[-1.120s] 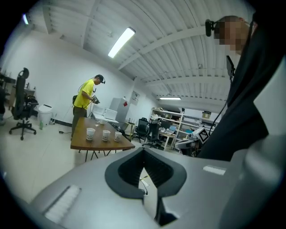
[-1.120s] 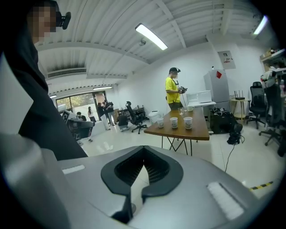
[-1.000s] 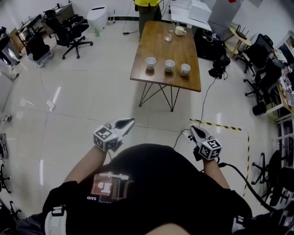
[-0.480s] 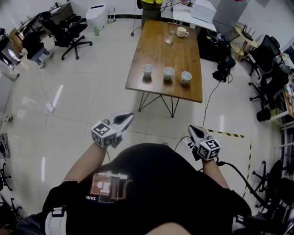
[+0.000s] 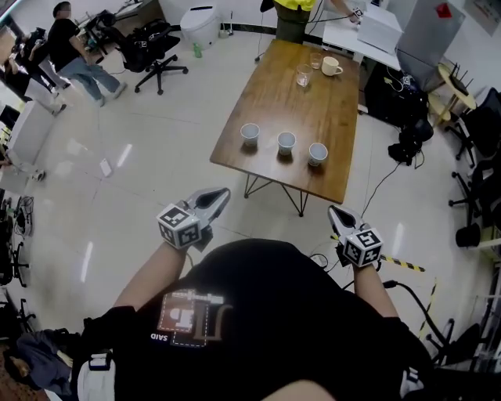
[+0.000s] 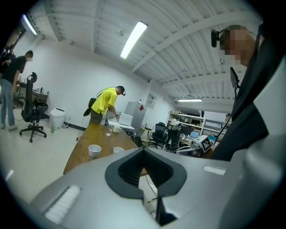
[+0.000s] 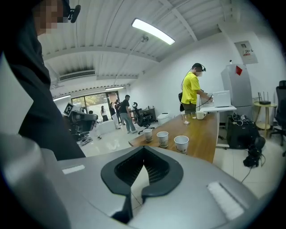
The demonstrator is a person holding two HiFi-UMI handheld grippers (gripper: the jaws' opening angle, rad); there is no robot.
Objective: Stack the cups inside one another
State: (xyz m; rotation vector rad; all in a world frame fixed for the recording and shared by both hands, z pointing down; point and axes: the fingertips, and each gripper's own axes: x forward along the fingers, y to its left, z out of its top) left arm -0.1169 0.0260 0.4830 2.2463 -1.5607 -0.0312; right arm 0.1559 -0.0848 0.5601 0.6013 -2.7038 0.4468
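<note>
Wooden tabletop [image 5: 338, 117] on thin metal legs stands out on the pale tiled floor [image 5: 149, 180], well ahead of the person holding the tools. Three white paper cups sit upright in a slanting row near its near end, each apart from its neighbours and none nested. The first cup [image 5: 250, 133] is by the left edge, the middle cup [image 5: 286, 142] is beside it, and the third cup [image 5: 317, 153] is towards the right. Further back on the same tabletop are a clear glass [image 5: 304, 75] and a cream mug [image 5: 330, 66], close together. A person in a yellow top [image 5: 294, 11] stands at the far end.

Both tools are held low, close to the wearer's dark shirt, and well apart from the tabletop, with open floor between. The left tongs [image 5: 222, 193] point up towards the near left corner of the tabletop. In the left gripper view their tips meet, with nothing between them, and two of the cups show just beyond. The right tongs [image 5: 334, 210] point towards the near right corner. In the right gripper view their tips are likewise together and empty, and all three cups show in line past them.

A black cable [image 5: 403, 288] trails from the right tool, and a strip of yellow-and-black tape [image 5: 409, 265] lies on the floor nearby. An office chair [image 5: 156, 45] stands off to the far left.
</note>
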